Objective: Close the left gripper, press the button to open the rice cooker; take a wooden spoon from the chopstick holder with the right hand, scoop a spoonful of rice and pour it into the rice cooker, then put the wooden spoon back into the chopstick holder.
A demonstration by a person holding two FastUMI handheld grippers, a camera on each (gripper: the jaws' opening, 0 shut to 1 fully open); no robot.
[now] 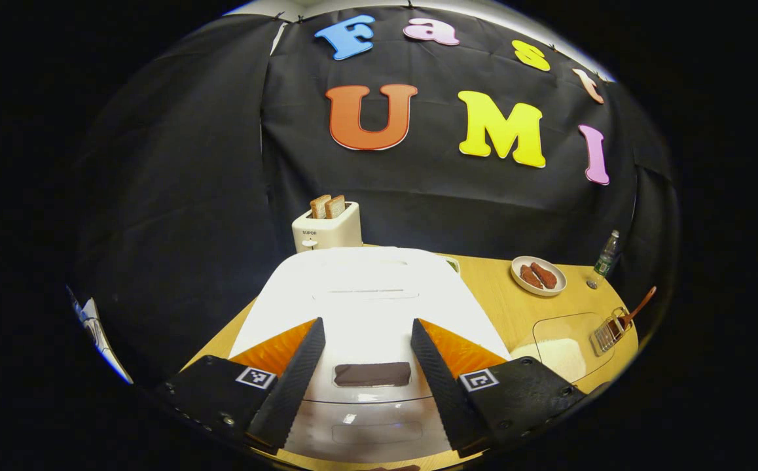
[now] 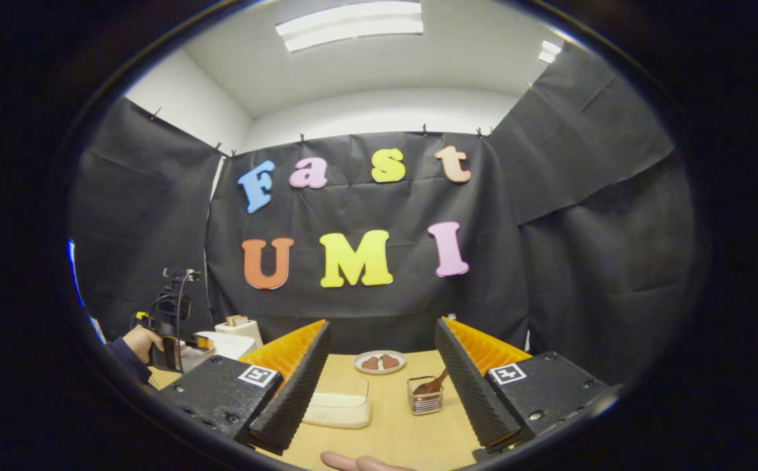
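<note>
The left gripper (image 1: 366, 366) hovers over the closed white rice cooker (image 1: 366, 294), fingers spread wide either side of its dark button (image 1: 372, 374); the cooker's front edge is cut off. The right gripper (image 2: 382, 386), equally wide and empty, faces the rice container (image 2: 340, 402) and chopstick holder (image 2: 426, 398), where the wooden spoon (image 2: 434, 384) stands, its bowl hard to make out.

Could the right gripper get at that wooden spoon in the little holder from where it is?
Probably yes. The right gripper is open, and the wooden spoon sticks up out of the chopstick holder just ahead, with bare table between them.
</note>
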